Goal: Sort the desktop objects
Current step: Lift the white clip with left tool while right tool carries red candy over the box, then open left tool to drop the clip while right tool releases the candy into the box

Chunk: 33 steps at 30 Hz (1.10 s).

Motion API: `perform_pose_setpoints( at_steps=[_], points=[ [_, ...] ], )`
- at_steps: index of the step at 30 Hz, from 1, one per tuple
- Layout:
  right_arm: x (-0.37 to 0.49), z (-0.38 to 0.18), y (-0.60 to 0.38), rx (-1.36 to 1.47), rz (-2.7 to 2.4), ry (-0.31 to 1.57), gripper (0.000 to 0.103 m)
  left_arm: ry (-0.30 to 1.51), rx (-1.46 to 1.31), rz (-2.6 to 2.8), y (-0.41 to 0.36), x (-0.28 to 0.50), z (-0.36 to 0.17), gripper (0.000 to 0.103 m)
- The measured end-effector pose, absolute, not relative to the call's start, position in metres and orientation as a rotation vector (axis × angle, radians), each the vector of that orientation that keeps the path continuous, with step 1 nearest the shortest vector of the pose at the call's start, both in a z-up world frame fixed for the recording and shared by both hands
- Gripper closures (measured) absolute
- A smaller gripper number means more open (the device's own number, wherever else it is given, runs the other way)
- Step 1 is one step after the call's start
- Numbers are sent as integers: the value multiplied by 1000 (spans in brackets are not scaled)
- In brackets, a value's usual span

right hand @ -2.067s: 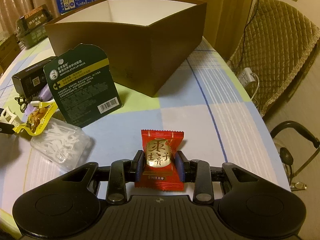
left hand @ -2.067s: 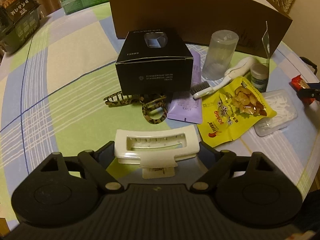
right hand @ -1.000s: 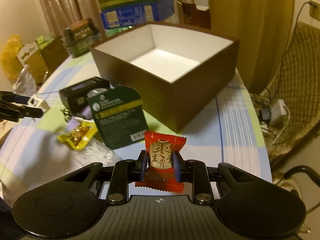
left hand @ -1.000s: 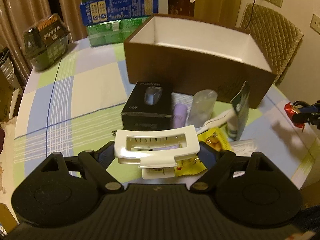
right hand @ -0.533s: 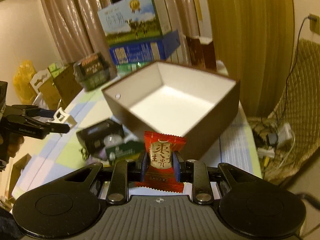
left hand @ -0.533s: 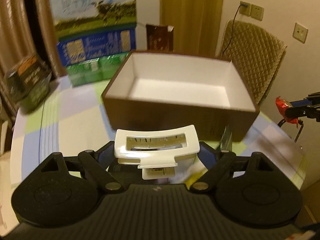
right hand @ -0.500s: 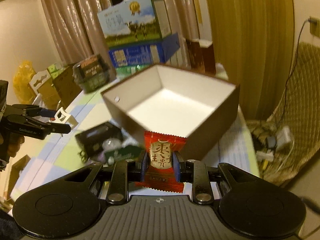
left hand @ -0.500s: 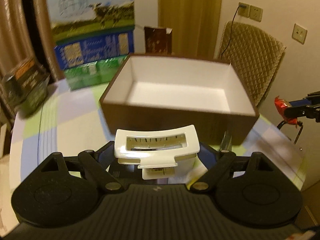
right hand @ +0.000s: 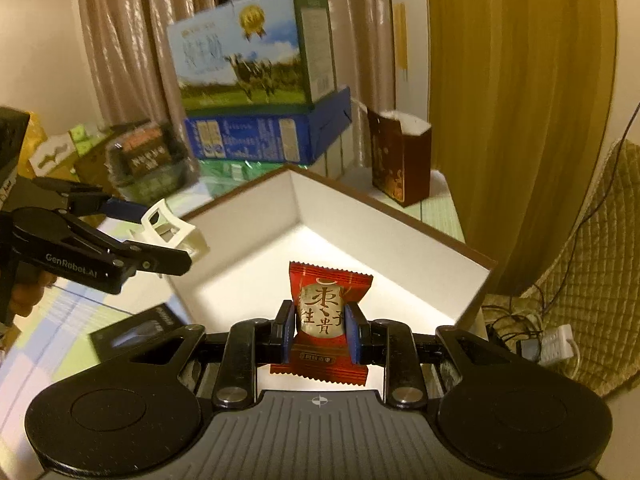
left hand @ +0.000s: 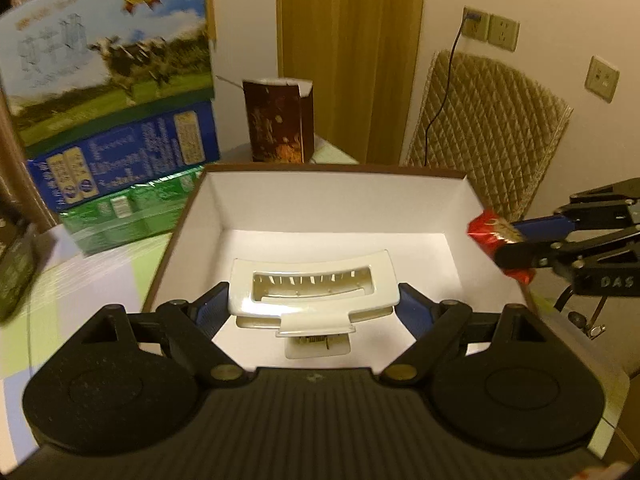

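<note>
A: Both hands are over the box at once. Why carry two things together?

B: Saves a trip, I'd guess. The left gripper has the white hair clip clamped by its two ends, jaws spread wide because the clip is wide. Right under and ahead of those jaws lies the box's white floor, which looks bare.

A: And the other?

B: The right gripper pinches a red sweet across its middle, jaws nearly closed since the wrapper is narrow. It stands upright between them, with the box's open corner just ahead and below.

A: From the left camera the sweet sits off to the right of the jaws, about over the box's right wall.

B: Yes, near the rim, so I can't say whether it's fully inside yet. From the right camera the clip shows left of the jaws, above the near-left wall.

A: So they're held high to clear the walls?

B: Likely. The box is deep; letting go from here would be a short drop. The black carton waits on the counter, left of the right jaws.
</note>
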State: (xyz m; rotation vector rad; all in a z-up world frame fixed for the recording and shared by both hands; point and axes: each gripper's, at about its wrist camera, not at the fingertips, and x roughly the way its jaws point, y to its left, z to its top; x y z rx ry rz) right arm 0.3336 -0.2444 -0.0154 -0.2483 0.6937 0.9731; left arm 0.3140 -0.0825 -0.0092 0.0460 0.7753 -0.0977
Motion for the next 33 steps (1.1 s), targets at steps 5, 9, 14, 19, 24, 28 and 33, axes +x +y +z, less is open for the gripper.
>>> perform_pose_setpoints(
  at_steps=[5,9,14,19,24,28,33],
  points=[
    [366,-42,-218,-303,930,763,79,850,54,-99,-82,357,-36,18],
    [392,-60,-200,-345,900,820,79,918,49,-95,-78,389,-56,18],
    [415,-77,-183,-396,877,879,79,982,46,-90,-75,417,-74,18],
    [428,-89,-175,-418,860,915,79,1026,63,-79,-74,435,-86,18],
    [433,-95,-169,-424,859,933,79,1054,67,-77,-74,443,-94,18],
    [433,-96,-167,-426,860,938,79,1073,78,-72,-76,446,-98,18],
    [432,-98,-165,-432,851,938,79,1079,80,-67,-75,444,-98,18]
  ],
)
